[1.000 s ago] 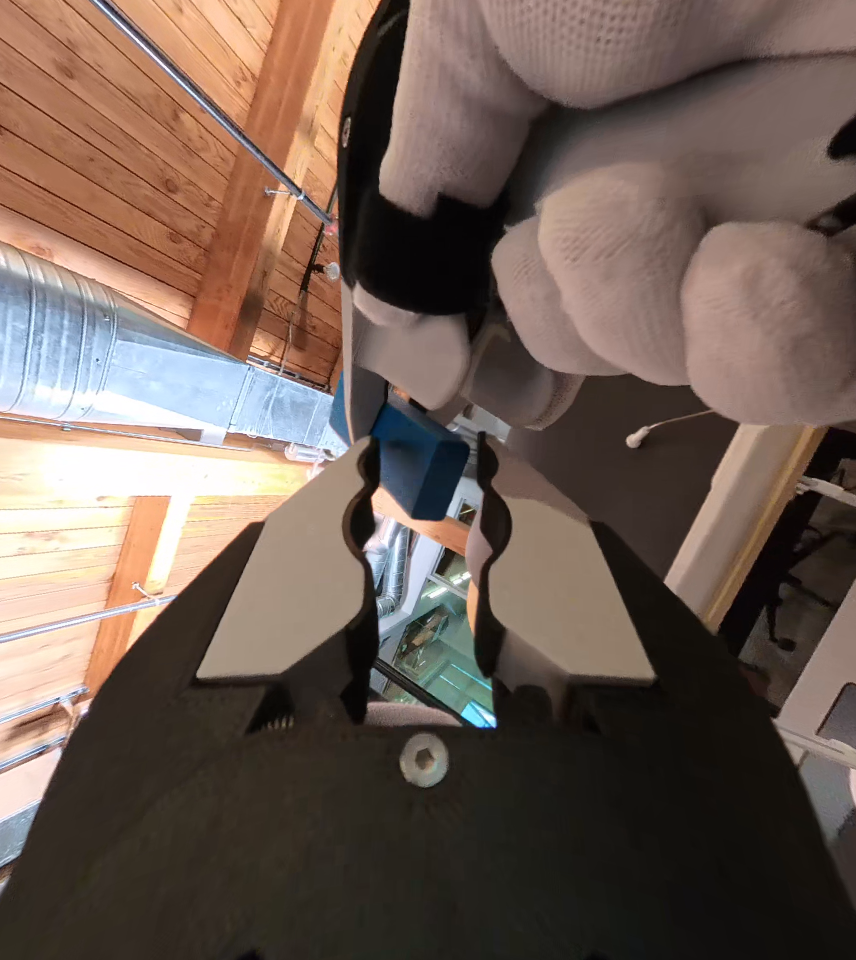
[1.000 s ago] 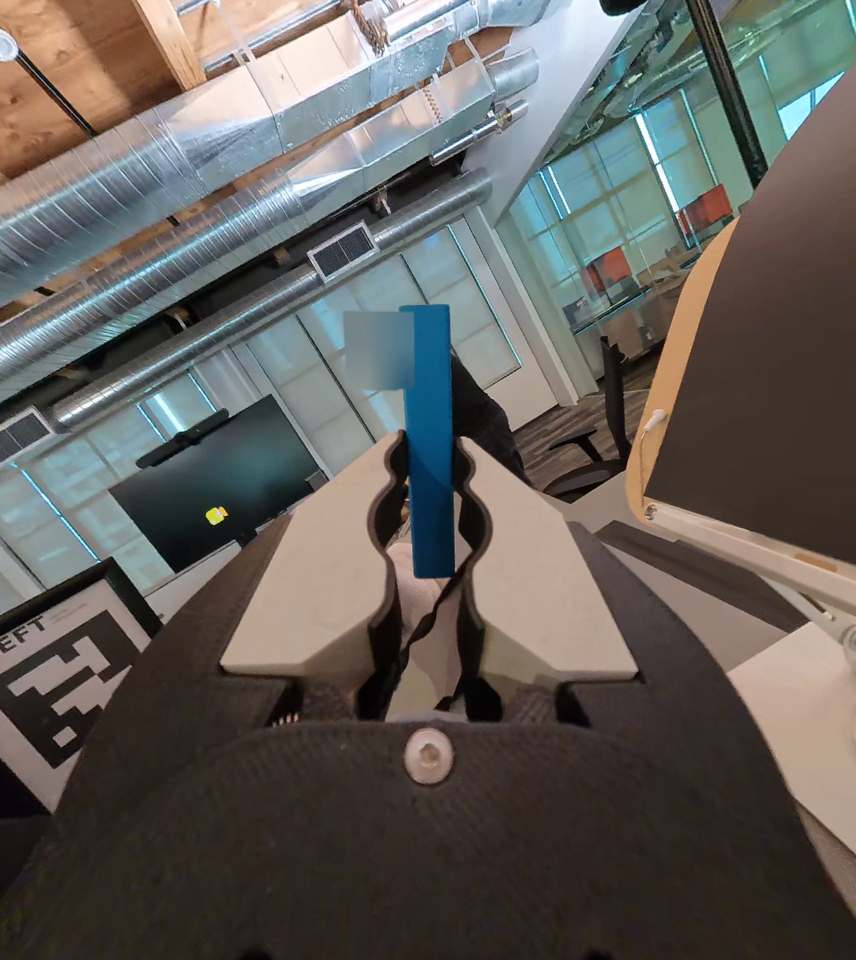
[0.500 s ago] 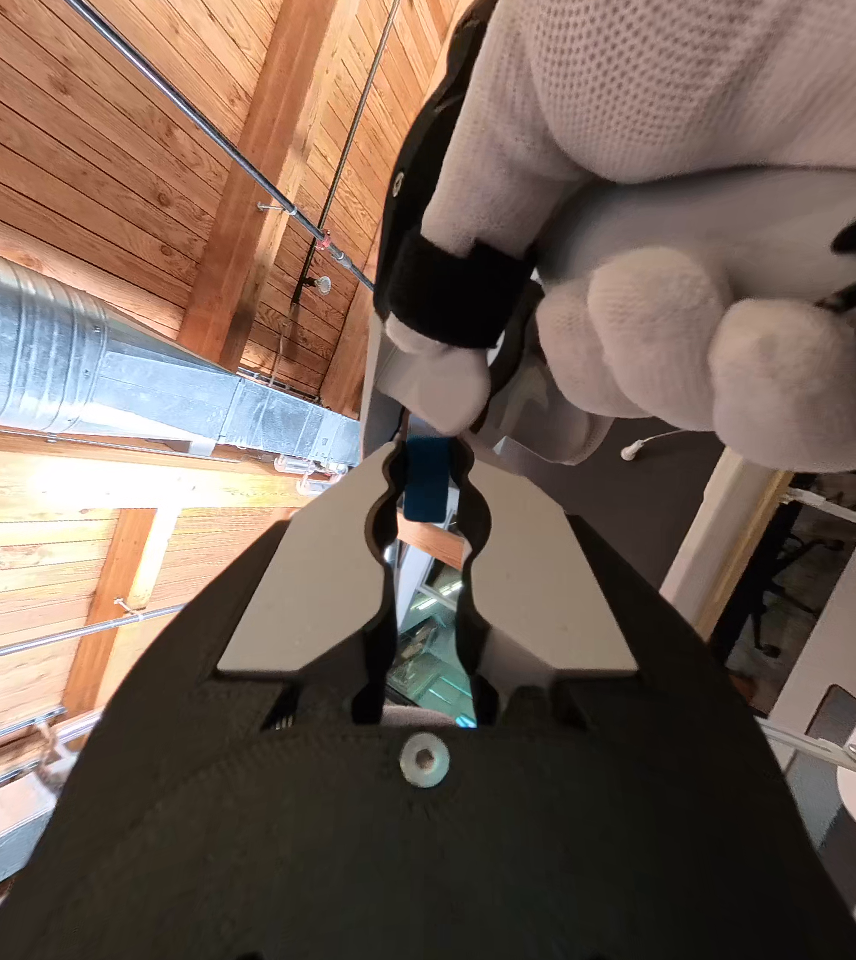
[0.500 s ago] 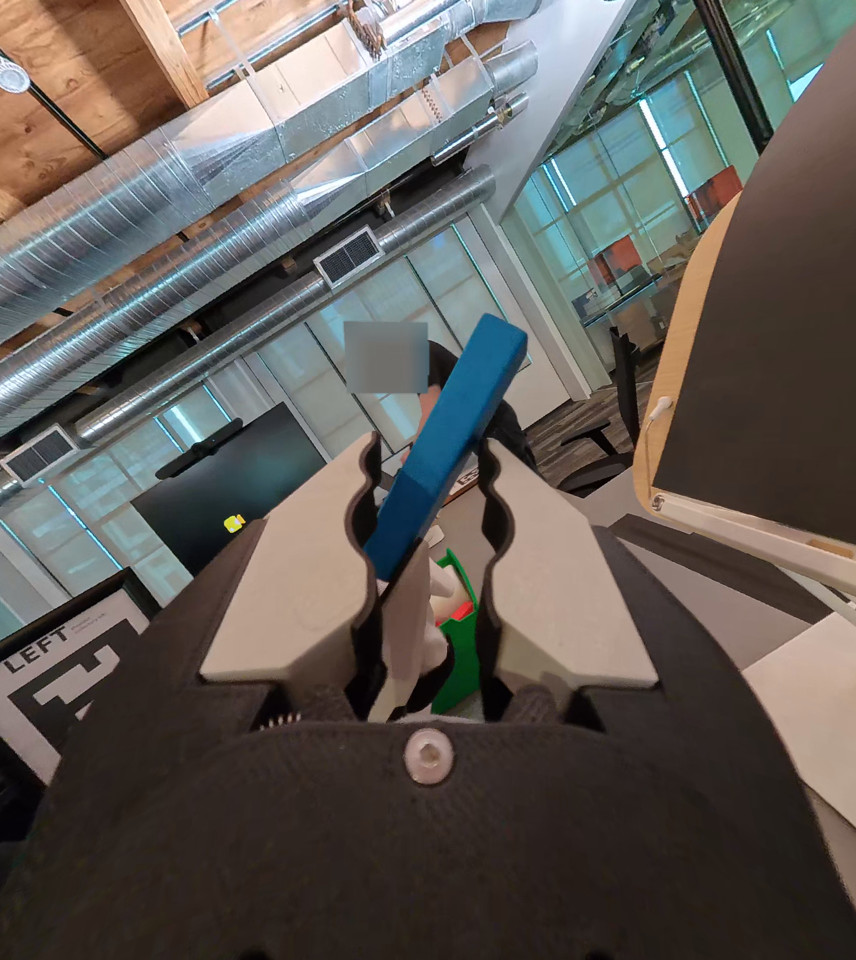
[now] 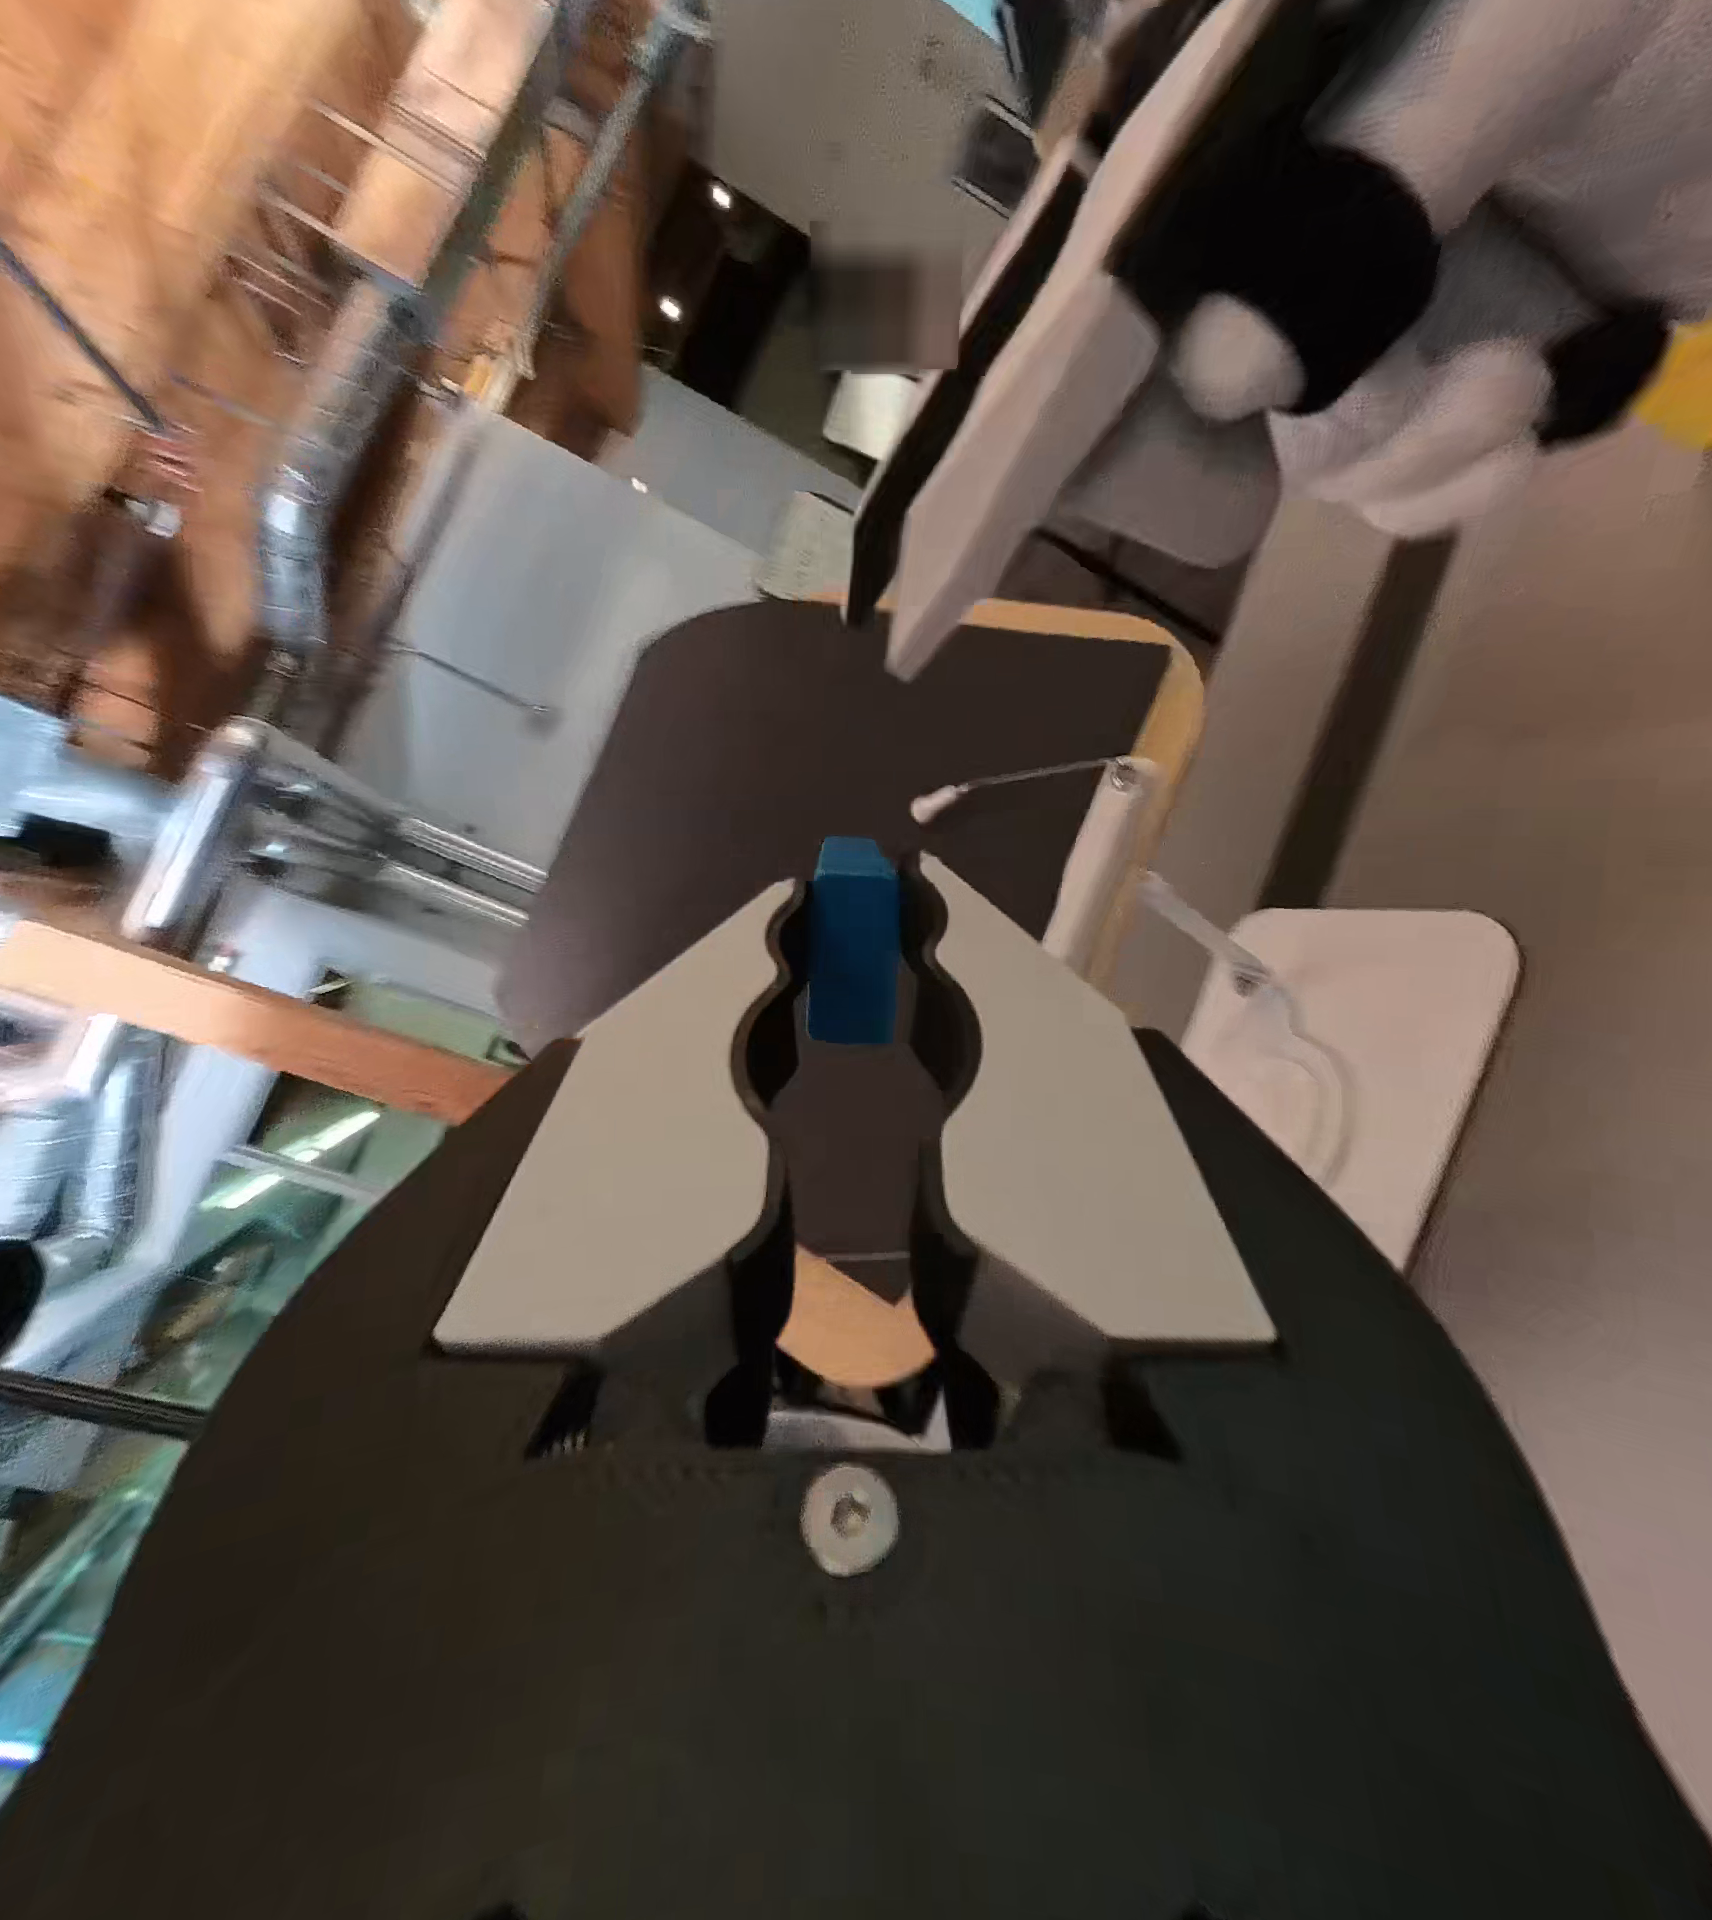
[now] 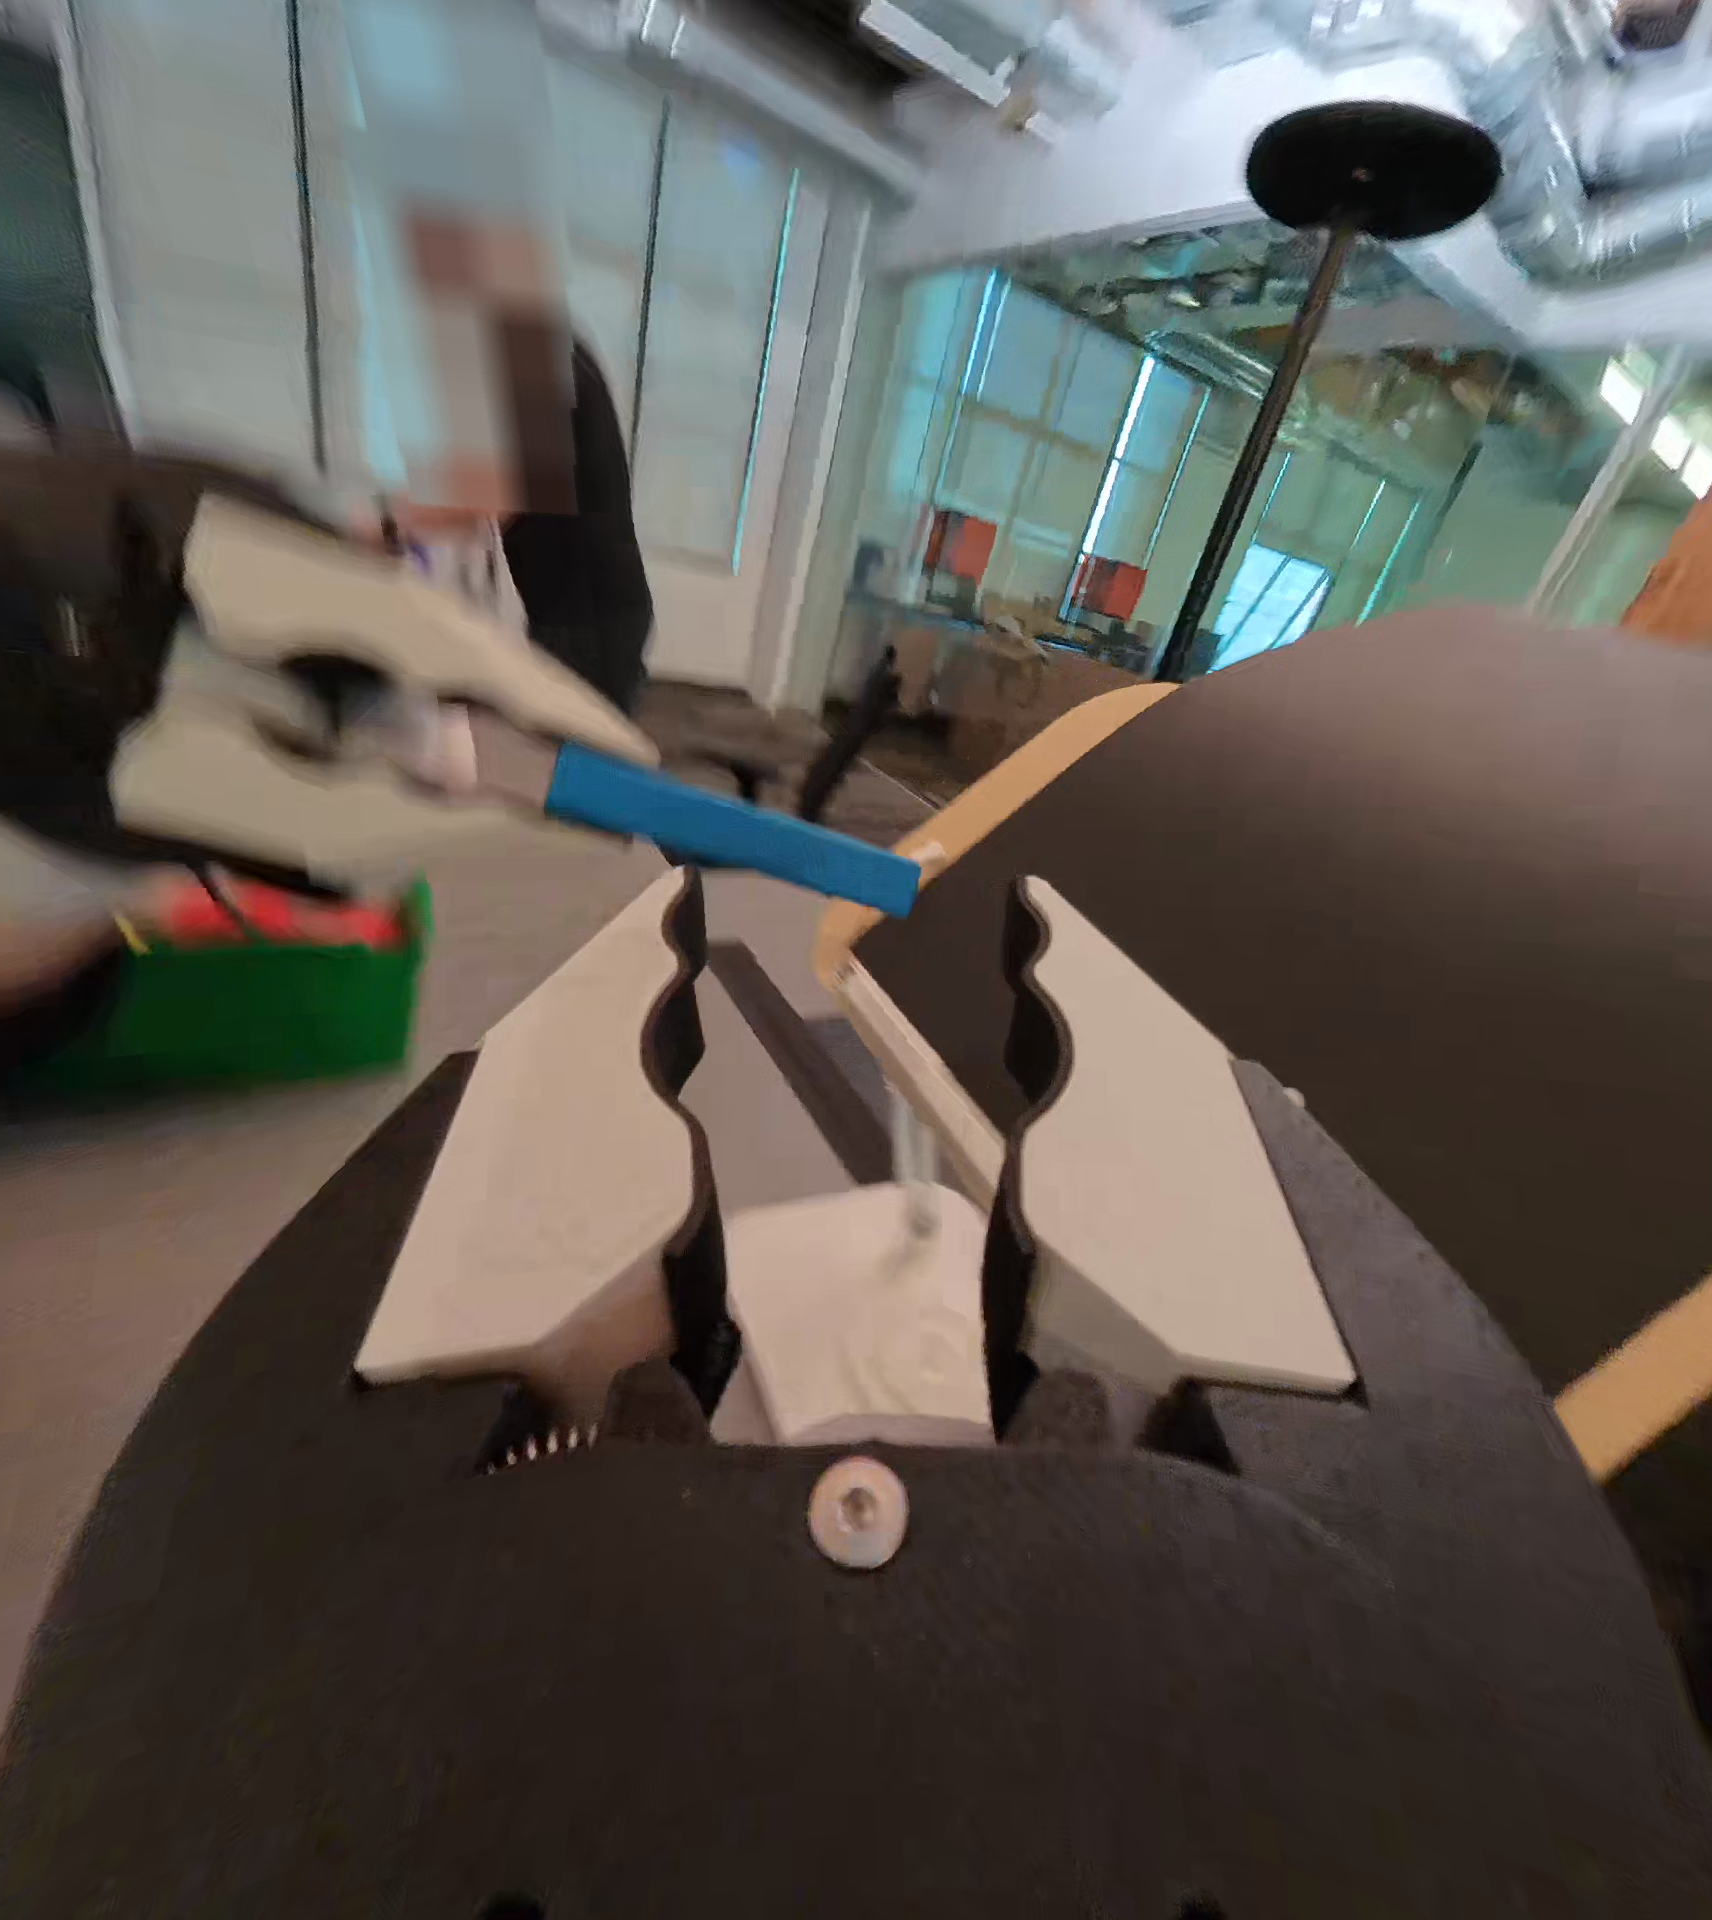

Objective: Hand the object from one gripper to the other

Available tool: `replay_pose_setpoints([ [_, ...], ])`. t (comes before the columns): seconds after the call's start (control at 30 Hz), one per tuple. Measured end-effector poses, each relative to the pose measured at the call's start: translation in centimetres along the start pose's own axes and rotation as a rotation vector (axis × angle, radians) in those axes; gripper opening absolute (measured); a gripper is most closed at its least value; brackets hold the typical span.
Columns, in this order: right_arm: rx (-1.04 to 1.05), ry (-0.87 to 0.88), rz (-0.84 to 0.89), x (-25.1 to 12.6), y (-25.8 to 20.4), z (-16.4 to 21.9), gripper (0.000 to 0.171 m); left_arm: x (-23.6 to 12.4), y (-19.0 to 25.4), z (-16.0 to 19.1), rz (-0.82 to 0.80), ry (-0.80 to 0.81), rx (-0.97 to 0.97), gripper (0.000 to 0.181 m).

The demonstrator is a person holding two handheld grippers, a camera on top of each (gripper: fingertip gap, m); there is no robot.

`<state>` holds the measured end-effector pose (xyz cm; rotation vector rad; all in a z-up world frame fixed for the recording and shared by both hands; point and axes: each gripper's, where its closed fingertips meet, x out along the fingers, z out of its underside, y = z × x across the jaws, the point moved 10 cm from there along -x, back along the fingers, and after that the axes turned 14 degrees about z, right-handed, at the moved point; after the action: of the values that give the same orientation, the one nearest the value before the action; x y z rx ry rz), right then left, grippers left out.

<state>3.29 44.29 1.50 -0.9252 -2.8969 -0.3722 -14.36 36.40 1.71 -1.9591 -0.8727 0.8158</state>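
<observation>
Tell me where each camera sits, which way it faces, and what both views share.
Left wrist view: sits on the left gripper, looks along its fingers, shut on the blue block; the right gripper and gloved hand show above.
Right wrist view: sits on the right gripper, open and empty; the left gripper holds the block at left.
Shared: the block and both grippers.

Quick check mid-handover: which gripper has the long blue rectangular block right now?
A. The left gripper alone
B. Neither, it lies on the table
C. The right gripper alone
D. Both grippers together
A: the left gripper is shut on one end of the long blue rectangular block, while the right gripper stands open and empty, apart from the block.
</observation>
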Motion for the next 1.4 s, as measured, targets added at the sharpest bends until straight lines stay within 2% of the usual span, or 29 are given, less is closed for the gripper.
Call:
replay_pose_setpoints([
  [0.03, -0.160, -0.006, 0.001, -0.2, -0.8, 0.0, 0.057, -0.4, -0.2, 0.1, 0.033, -0.018, -0.012, 0.015],
  [0.13, -0.562, -0.054, -0.023, -0.2, -3.3, 0.8, 0.056, -1.4, -0.1, 0.2, 0.215, -0.030, -0.065, 0.015],
  [0.2, -0.686, -0.057, -0.059, 0.4, -4.9, 1.4, 0.054, -1.7, 0.4, 0.0, 0.311, -0.023, -0.088, 0.014],
  [0.37, -0.813, -0.078, -0.125, 1.6, -7.5, 2.5, 0.042, -1.8, 1.3, 0.0, 0.421, -0.038, -0.071, 0.015],
  [0.53, -0.813, -0.081, -0.201, 1.7, -8.3, 2.8, 0.015, -2.1, 1.7, -0.1, 0.473, -0.030, -0.063, 0.015],
  [0.6, -0.801, -0.096, -0.219, 1.8, -8.5, 2.8, 0.014, -2.3, 1.7, 0.0, 0.487, -0.032, -0.060, 0.015],
  [0.77, -0.751, -0.066, -0.172, 1.8, -8.2, 2.1, 0.014, -2.7, 1.3, -0.3, 0.429, -0.004, -0.066, 0.018],
  [0.87, -0.710, -0.082, -0.107, 1.9, -7.4, 1.6, 0.014, -3.1, 0.5, -0.4, 0.325, -0.028, -0.070, 0.050],
  [0.93, -0.687, -0.107, -0.042, 1.8, -6.6, 1.2, 0.014, -3.9, -0.1, -0.4, 0.282, -0.027, -0.072, 0.048],
  [1.0, -0.692, -0.131, 0.041, 1.4, -5.8, 0.2, 0.014, -4.8, -0.6, -0.5, 0.260, -0.009, -0.074, 0.038],
  [1.2, -0.659, -0.144, 0.320, -2.5, -3.2, -5.5, 0.014, -8.0, -2.4, -0.6, 0.154, 0.041, -0.095, 0.023],
  [1.3, -0.600, -0.330, 0.404, -4.3, 1.1, -5.0, 0.014, -9.4, -3.1, -0.6, 0.111, 0.063, -0.115, 0.021],
  [1.4, -0.647, -0.651, 0.469, -6.9, 6.1, -2.8, 0.014, -10.3, -3.5, -0.7, 0.087, 0.071, -0.122, 0.020],
])
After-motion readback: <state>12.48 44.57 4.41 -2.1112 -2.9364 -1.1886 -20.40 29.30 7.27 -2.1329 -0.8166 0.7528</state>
